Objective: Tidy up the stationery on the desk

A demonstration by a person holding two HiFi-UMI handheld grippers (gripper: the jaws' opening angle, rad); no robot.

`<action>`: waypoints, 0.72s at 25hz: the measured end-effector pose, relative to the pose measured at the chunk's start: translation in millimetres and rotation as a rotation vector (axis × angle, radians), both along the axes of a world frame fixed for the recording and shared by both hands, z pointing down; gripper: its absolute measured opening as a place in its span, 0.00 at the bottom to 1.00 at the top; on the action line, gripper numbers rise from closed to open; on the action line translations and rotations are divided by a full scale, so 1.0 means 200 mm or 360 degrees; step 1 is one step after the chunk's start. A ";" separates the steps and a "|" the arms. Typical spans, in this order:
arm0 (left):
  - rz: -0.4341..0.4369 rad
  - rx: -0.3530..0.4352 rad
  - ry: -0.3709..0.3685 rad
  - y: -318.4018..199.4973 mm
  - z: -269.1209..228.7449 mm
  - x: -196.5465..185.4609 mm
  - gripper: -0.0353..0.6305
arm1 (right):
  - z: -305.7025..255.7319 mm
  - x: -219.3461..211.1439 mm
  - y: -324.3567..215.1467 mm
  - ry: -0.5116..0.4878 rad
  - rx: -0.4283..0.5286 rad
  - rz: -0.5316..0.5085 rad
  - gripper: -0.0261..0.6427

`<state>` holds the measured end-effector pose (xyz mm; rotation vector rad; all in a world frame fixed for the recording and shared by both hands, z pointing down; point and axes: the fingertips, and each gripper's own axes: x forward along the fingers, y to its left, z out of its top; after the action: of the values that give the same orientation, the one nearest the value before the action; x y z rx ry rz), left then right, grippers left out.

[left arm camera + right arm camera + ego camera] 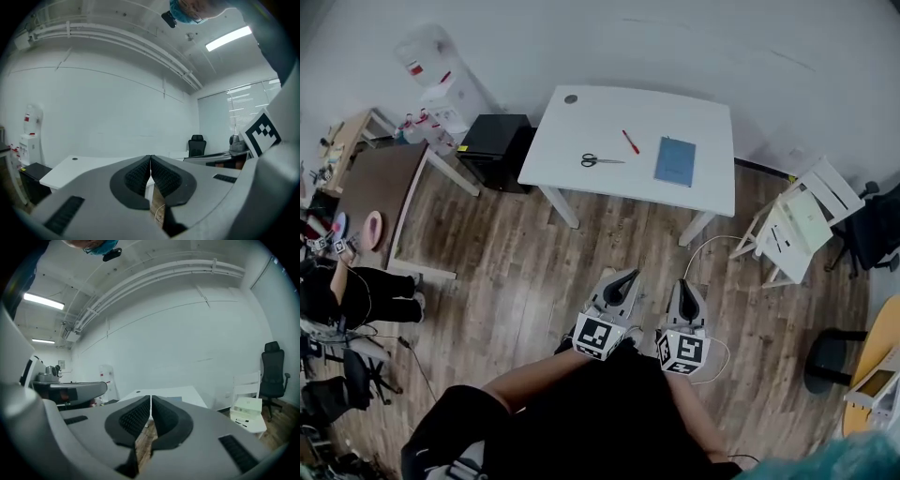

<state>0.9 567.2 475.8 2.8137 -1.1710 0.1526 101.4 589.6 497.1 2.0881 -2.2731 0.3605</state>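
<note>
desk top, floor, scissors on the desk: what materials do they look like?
Desk: probably white laminate, matte, even colour without grain. Floor: wood-look planks, seams and grain visible; real wood or vinyl, cannot tell. Scissors: dark handles, likely plastic; pale thin blades, likely metal.

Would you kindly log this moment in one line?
left tongs: shut, empty | right tongs: shut, empty | desk: scissors, red pen, blue notebook untouched

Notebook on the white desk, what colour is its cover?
Blue. The notebook shows best in the head view, right of the red pen.
</note>
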 end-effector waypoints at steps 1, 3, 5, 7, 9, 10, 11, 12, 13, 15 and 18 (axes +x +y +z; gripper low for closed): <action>-0.0003 -0.0018 0.0004 -0.02 0.03 0.00 0.07 | 0.02 0.00 -0.01 0.0010 -0.0015 0.0006 0.09; -0.0007 -0.0056 0.0016 -0.07 0.06 0.00 0.07 | 0.03 0.01 -0.03 0.0047 -0.0025 0.0023 0.09; 0.0000 -0.0068 0.0035 -0.14 0.06 0.03 0.07 | 0.02 0.04 -0.07 0.0077 -0.0022 0.0034 0.09; 0.0015 -0.0069 0.0054 -0.20 0.04 0.06 0.07 | 0.01 0.07 -0.11 0.0092 -0.0029 0.0055 0.09; 0.0032 -0.0080 0.0068 -0.26 0.05 0.09 0.07 | 0.01 0.11 -0.16 0.0106 -0.0026 0.0105 0.09; 0.0039 -0.0092 0.0071 -0.29 0.07 0.09 0.07 | 0.01 0.13 -0.18 0.0112 -0.0015 0.0140 0.09; 0.0045 -0.0107 0.0073 -0.32 0.08 0.10 0.07 | 0.00 0.15 -0.22 0.0118 -0.0001 0.0171 0.09; 0.0047 -0.0120 0.0078 -0.36 0.09 0.10 0.07 | -0.01 0.16 -0.26 0.0126 0.0013 0.0192 0.09; 0.0046 -0.0127 0.0085 -0.40 0.09 0.09 0.07 | -0.02 0.16 -0.30 0.0138 0.0024 0.0202 0.09; 0.0037 -0.0132 0.0094 -0.51 0.10 0.08 0.07 | -0.04 0.16 -0.39 0.0161 0.0037 0.0205 0.09; 0.0017 -0.0163 0.0123 -0.70 0.10 0.05 0.07 | -0.03 0.14 -0.57 0.0159 0.0015 0.0197 0.09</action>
<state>11.7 426.8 496.1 2.7119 -1.0994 0.1004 129.1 476.4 490.6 2.2043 -2.1014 0.2434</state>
